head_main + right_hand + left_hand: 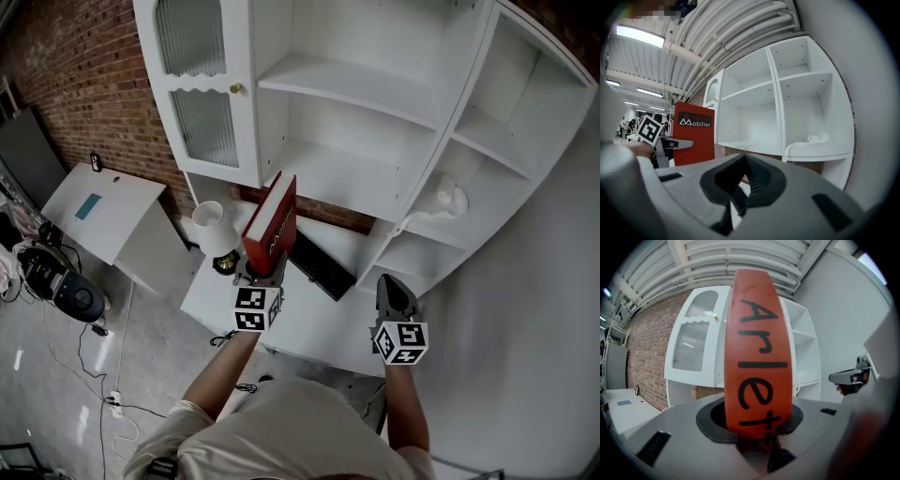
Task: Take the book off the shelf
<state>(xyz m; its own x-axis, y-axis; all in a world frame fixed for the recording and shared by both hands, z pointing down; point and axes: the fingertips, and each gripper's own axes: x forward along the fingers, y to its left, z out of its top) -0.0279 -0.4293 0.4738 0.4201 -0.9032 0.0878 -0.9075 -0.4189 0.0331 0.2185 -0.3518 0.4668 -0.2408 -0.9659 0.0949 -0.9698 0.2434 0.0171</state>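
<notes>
A red book (274,220) with black lettering on its spine stands upright in my left gripper (262,267), out in front of the white shelf unit (375,94). In the left gripper view the spine (758,352) fills the middle, and the left gripper (757,423) is shut on its lower end. My right gripper (394,289) hovers to the right over the desk with its jaws together and nothing in them. The right gripper view shows the book's cover (693,133) at the left, with the right gripper (740,180) pointing at the shelves.
A black keyboard (319,267) lies on the white desk (309,323) under the shelves. A white lamp (211,230) stands left of the book. A white bundle (448,199) sits on a right-hand shelf. A glass-fronted cabinet door (202,84) is at left.
</notes>
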